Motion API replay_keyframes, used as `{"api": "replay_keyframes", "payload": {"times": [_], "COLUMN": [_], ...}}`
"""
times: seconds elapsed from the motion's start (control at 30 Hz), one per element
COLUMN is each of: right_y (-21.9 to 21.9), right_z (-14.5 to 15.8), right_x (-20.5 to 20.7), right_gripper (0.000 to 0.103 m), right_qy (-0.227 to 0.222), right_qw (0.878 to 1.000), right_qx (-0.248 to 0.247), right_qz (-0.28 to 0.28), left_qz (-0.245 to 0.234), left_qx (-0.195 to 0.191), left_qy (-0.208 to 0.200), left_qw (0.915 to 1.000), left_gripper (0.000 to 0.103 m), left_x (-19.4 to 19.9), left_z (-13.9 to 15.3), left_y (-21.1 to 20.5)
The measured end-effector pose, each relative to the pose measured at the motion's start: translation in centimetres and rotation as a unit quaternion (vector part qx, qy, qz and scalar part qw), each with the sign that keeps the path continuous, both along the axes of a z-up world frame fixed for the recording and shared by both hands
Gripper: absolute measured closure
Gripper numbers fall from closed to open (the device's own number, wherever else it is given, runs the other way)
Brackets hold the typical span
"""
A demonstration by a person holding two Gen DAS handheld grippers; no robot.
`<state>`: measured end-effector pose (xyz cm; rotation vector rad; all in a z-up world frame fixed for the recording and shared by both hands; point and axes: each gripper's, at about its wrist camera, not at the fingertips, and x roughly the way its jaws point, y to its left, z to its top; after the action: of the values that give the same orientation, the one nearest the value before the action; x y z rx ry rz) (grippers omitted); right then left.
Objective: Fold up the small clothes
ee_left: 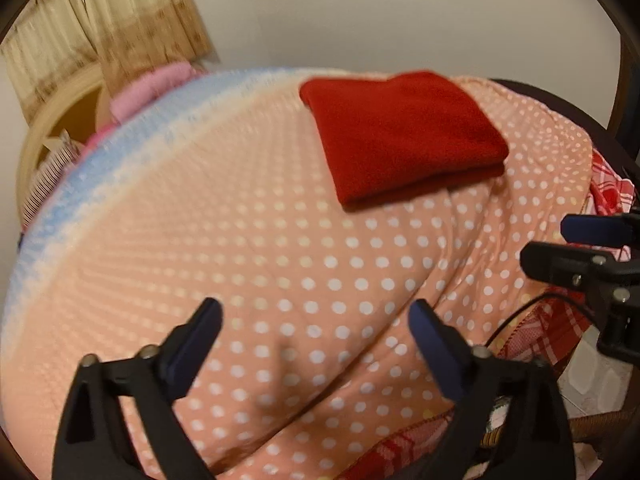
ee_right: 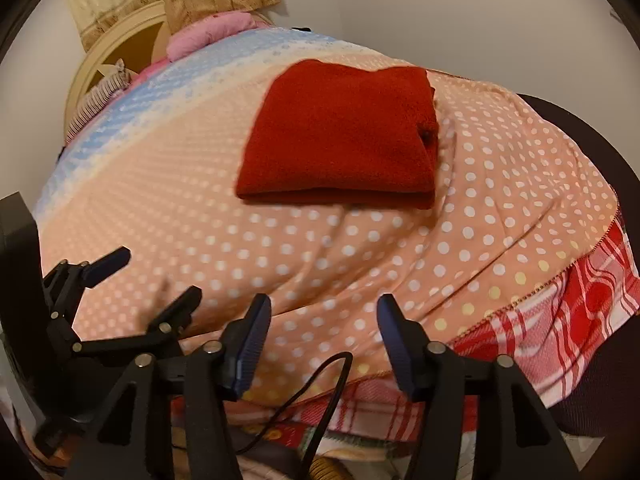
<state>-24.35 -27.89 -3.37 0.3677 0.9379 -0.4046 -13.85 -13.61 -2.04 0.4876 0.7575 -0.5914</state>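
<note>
A dark red garment lies folded into a thick rectangle on the peach polka-dot bed cover; it also shows in the right wrist view. My left gripper is open and empty, held above the cover near its front edge, well short of the garment. My right gripper is open and empty, also short of the garment. The right gripper shows at the right edge of the left wrist view. The left gripper shows at the left of the right wrist view.
A red and white checked blanket hangs under the cover at the right. A black cable loops below the bed's front edge. Pink pillows and a cream headboard stand at the far left, with curtains behind.
</note>
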Motion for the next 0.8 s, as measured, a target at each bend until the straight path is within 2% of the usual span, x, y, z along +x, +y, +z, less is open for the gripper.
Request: {"api": "replay_keyframes", "payload": {"times": [0.13,0.23,0.37,0.47,0.53,0.67,0.8], "right_y": [1.1,1.7,1.6,1.5,1.5,1.4,1.8], "right_z": [2.6,5.2,7.9,9.8,10.9,12.7,14.3], "right_x": [-1.0,-1.9,-3.3,-4.5,-5.3,-6.8,-8.3], "right_gripper": [0.044,0.041,0.037,0.035,0.032,0.03,0.023], "right_qy": [-0.024,-0.058,-0.111,-0.148,-0.171,-0.21,-0.246], "right_qw": [1.0,0.998,0.992,0.983,0.976,0.958,0.935], "right_qx": [-0.007,-0.033,-0.057,-0.101,-0.131,-0.184,-0.236], "right_qz": [0.008,0.004,-0.007,-0.026,-0.039,-0.067,-0.093], "left_qz": [0.017,0.031,0.054,0.069,0.072,0.073,0.047], "left_qx": [-0.011,-0.022,-0.049,-0.07,-0.085,-0.146,-0.196], "left_qy": [-0.023,-0.038,-0.081,-0.118,-0.128,-0.124,-0.121], "left_qw": [0.9995,0.9986,0.9941,0.9881,0.9855,0.9787,0.972], "left_gripper": [0.001,0.001,0.0,0.0,0.0,0.0,0.0], "left_x": [-0.6,-0.7,-0.3,-0.8,-0.9,-1.2,-1.6], "left_z": [2.6,4.2,7.0,9.1,10.1,12.4,13.4], "left_y": [0.9,1.3,1.8,1.9,1.8,1.4,0.5]}}
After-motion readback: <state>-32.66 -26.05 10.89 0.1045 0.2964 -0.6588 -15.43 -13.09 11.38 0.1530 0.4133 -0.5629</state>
